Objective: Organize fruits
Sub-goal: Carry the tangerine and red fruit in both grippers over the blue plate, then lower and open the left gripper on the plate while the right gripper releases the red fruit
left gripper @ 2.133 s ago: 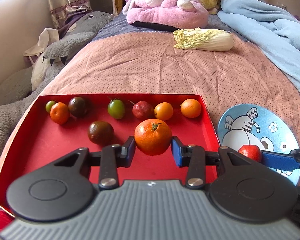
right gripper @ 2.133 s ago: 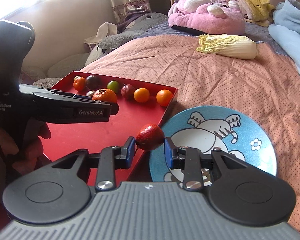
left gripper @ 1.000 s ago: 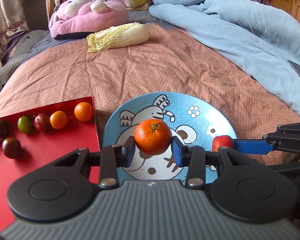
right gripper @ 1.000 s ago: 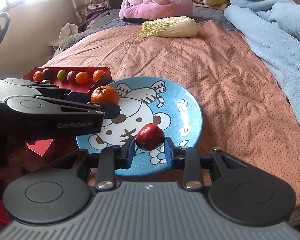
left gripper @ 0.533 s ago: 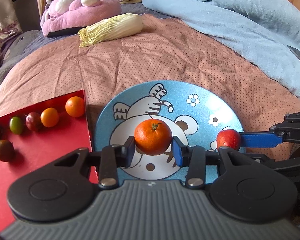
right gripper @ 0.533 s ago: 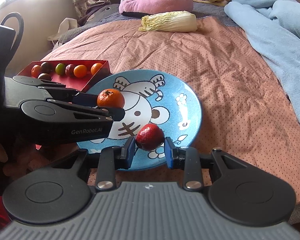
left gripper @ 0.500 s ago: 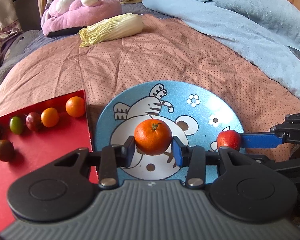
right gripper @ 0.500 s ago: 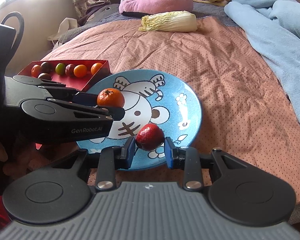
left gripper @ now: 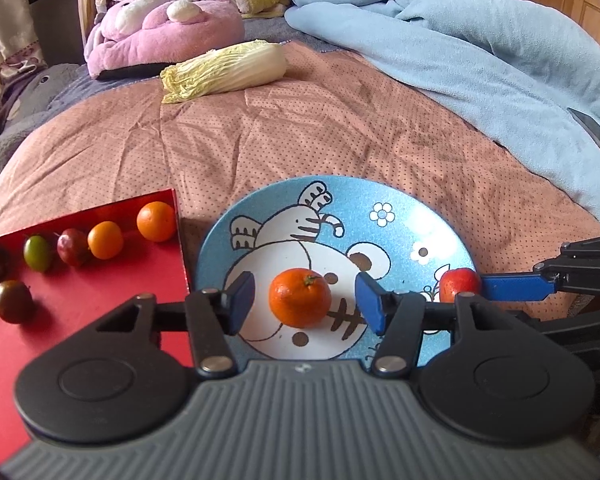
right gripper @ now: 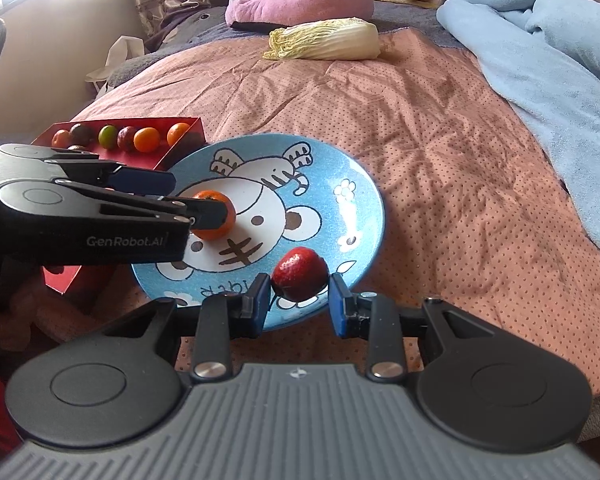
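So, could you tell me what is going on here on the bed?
A person with a gripper in each hand is moving fruit from the red tray to the blue plate. The left gripper is opening: the orange sits on the plate between its pads, touching neither. The right gripper is shut on a red fruit over the plate's near edge. Seven small fruits are visible in the tray.

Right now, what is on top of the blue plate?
One tangerine rests on the blue plate, between the opening left fingers. The red fruit above its rim is gripped; the plate beneath is hidden.
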`<control>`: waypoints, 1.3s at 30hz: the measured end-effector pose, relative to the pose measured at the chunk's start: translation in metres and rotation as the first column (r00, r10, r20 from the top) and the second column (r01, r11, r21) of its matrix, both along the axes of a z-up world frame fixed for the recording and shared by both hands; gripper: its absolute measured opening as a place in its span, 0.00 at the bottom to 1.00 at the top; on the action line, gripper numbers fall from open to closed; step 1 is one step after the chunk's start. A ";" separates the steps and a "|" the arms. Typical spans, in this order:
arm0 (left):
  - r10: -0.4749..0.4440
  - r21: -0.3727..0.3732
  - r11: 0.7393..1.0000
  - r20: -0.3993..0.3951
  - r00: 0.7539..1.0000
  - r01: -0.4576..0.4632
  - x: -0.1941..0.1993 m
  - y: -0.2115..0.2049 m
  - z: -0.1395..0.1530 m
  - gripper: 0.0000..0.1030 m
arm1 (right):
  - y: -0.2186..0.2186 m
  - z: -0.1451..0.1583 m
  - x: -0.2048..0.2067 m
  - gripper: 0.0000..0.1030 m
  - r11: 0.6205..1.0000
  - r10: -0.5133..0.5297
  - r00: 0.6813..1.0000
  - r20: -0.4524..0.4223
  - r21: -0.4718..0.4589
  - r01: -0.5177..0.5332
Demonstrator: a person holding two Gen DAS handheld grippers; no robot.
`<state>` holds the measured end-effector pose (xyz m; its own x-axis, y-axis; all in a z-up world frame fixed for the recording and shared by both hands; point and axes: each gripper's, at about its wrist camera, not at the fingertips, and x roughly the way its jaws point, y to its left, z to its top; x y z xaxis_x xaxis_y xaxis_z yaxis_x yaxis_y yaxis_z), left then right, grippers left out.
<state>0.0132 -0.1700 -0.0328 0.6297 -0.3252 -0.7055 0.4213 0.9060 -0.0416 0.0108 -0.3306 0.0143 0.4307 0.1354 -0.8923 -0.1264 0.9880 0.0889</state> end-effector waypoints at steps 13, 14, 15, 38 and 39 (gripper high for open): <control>0.066 -0.008 0.998 0.006 0.998 -0.066 -0.013 0.026 0.012 0.56 | 0.003 0.004 0.017 0.36 1.000 -0.021 0.999 0.031 -0.014 0.021; 0.071 -0.005 0.997 0.009 0.997 -0.071 -0.013 0.027 0.012 0.56 | 0.005 0.003 0.018 0.36 1.000 -0.017 0.999 0.029 -0.012 0.017; 0.077 -0.003 0.997 0.010 0.997 -0.077 -0.013 0.028 0.012 0.56 | 0.008 0.002 0.020 0.36 1.000 -0.010 1.000 0.026 -0.010 0.011; 0.102 -0.013 0.995 0.020 0.995 -0.102 -0.015 0.038 0.018 0.56 | 0.019 -0.016 0.027 0.37 0.998 -0.022 1.000 -0.009 -0.051 0.022; 0.103 -0.012 0.995 0.020 0.995 -0.103 -0.015 0.038 0.018 0.56 | 0.019 -0.015 0.026 0.37 0.998 -0.024 1.000 -0.005 -0.050 0.024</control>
<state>-0.0017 -0.1321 -0.0153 0.6742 -0.2659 -0.6890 0.3270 0.9440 -0.0444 0.0371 -0.3112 -0.0005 0.4284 0.0799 -0.9001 -0.1022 0.9940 0.0396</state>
